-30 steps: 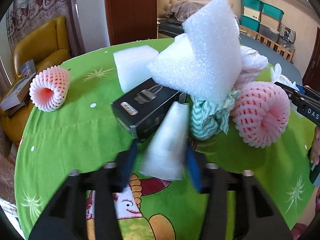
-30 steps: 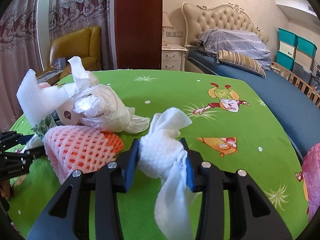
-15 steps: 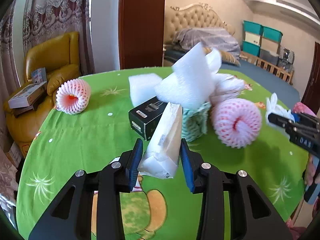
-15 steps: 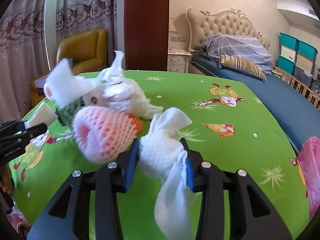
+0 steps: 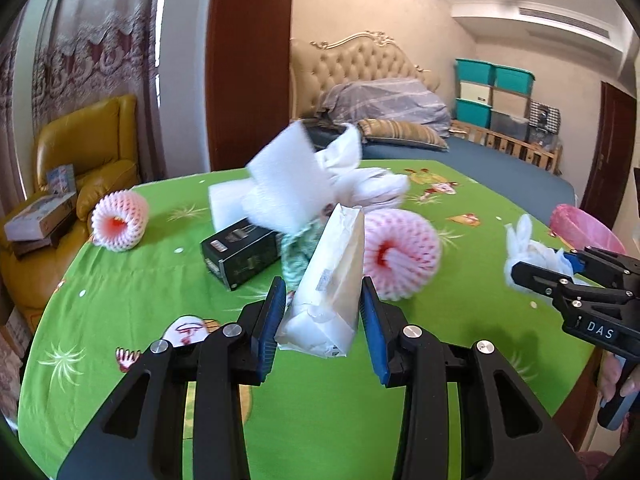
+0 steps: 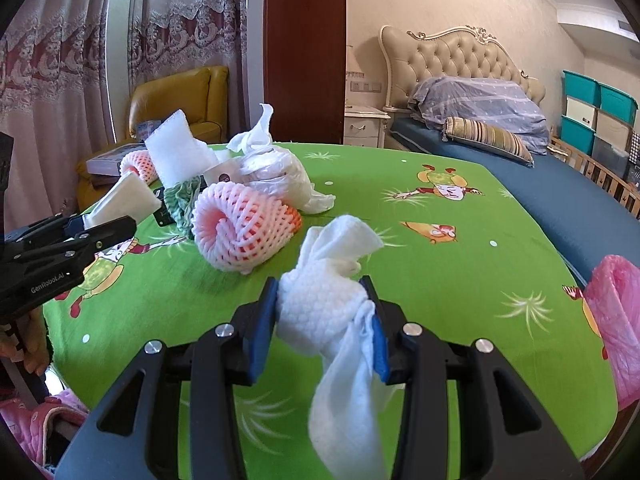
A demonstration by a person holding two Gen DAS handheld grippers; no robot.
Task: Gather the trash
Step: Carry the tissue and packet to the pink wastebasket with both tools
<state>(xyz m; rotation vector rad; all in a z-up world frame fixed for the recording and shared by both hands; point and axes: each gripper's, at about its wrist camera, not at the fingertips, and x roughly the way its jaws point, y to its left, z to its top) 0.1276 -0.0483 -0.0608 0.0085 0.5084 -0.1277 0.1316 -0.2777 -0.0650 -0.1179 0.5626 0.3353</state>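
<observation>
My left gripper (image 5: 324,312) is shut on a white plastic packet (image 5: 330,280) and holds it above the green tablecloth (image 5: 120,304). It also shows in the right wrist view (image 6: 124,200). My right gripper (image 6: 326,316) is shut on a crumpled white paper towel (image 6: 332,300); it shows in the left wrist view (image 5: 524,248) at the right. A trash pile lies mid-table: a pink foam fruit net (image 5: 400,254), a black box (image 5: 240,254), white foam pieces (image 5: 288,184), a green-white cloth (image 5: 296,256) and a white plastic bag (image 6: 276,168).
A second pink foam net (image 5: 118,222) lies at the table's far left edge. A pink bag (image 6: 616,312) sits at the table's right side. A yellow armchair (image 5: 80,148) with boxes stands left, a bed (image 6: 540,184) behind.
Both grippers have pulled back and risen from the pile, each keeping its hold. The pile now looks smaller and farther in both views.
</observation>
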